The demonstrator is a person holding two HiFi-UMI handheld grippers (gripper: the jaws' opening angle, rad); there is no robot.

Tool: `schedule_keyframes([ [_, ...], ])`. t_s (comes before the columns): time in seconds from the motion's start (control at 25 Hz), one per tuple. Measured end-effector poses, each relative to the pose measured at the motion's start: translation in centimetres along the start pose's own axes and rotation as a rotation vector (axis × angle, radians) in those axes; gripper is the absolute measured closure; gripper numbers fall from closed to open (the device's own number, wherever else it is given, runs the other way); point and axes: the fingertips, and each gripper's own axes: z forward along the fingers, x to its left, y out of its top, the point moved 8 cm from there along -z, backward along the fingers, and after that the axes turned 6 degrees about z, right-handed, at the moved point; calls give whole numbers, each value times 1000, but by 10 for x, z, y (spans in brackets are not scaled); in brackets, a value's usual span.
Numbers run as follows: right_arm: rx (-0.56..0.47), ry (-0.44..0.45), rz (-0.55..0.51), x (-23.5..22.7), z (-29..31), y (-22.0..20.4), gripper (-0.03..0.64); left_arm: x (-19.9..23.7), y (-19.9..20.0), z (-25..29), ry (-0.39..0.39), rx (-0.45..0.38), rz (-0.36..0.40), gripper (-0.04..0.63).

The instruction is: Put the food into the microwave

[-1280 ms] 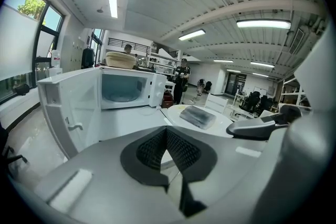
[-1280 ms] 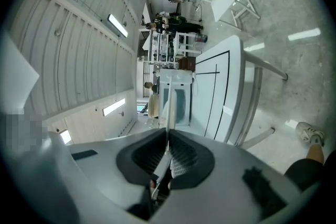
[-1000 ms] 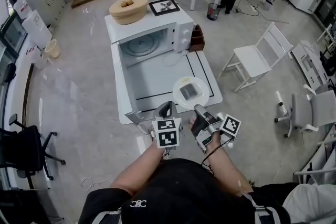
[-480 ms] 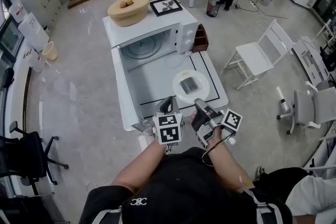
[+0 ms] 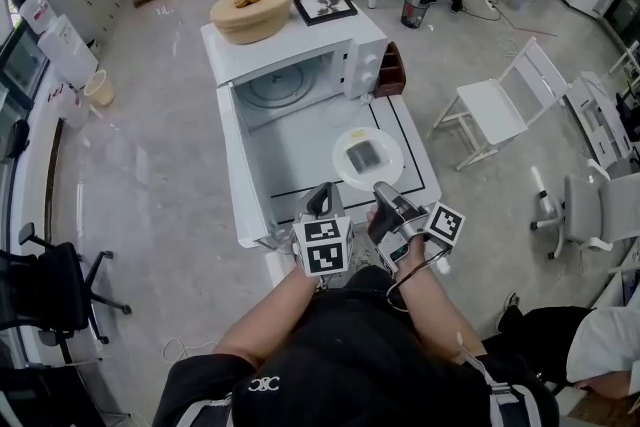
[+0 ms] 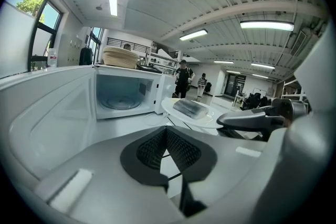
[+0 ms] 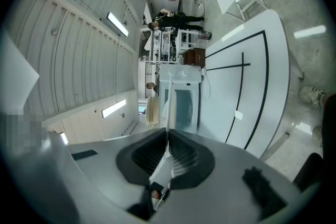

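Two tongs show. The right tongs [image 5: 378, 190] pinch the plate [image 5: 391, 171] carrying the food [image 5: 362, 156] over the worktop [image 5: 300, 155]. The left tongs [image 5: 320, 200] are clenched on nothing. Next, I think, the plate must stay flat and go into the open microwave [image 5: 300, 65].

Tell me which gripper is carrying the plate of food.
The right gripper, jaws clamped on the near rim of the white plate; the left gripper beside it is shut on nothing.
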Motion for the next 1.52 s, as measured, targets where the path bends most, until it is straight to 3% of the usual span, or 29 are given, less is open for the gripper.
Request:
schedule_keyframes([
  [0.72, 170, -26, -18, 4, 93, 52, 595, 22, 20, 48, 162, 13, -68, 588],
  [1.52, 458, -66, -58, 7, 224, 92, 595, 59, 52, 94, 441, 36, -176, 588],
])
